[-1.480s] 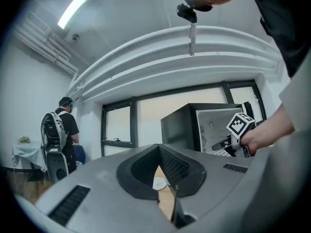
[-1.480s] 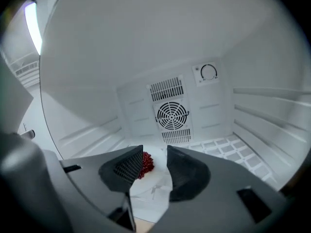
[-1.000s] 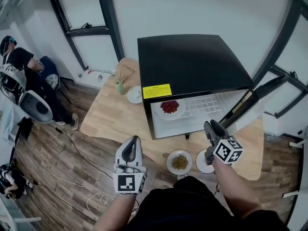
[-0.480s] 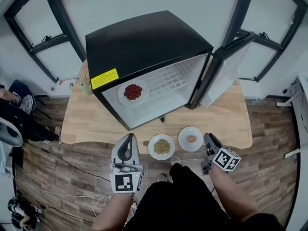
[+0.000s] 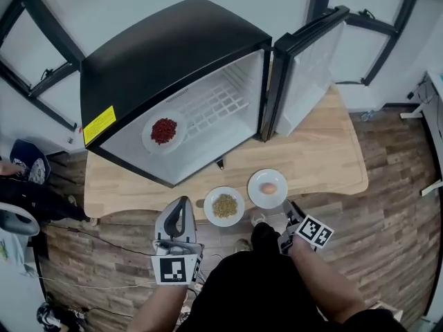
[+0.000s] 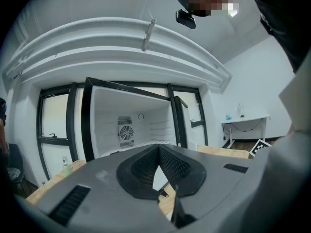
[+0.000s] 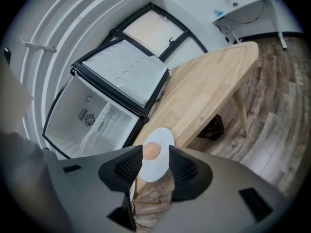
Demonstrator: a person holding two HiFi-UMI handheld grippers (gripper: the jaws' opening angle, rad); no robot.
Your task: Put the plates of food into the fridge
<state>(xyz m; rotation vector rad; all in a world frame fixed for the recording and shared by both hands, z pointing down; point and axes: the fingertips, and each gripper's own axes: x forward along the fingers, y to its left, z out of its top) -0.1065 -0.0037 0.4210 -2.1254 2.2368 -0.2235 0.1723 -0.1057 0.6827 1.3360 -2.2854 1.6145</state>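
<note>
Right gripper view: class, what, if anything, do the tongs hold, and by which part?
Nothing. The right tongs have just been opening and stand apart; the egg plate shows between them but lies ahead on the table, not gripped.

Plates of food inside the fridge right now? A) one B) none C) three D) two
A: only the plate of red food sits on a shelf in the open fridge; the plate of greenish food and the plate with the egg are on the table.
</note>
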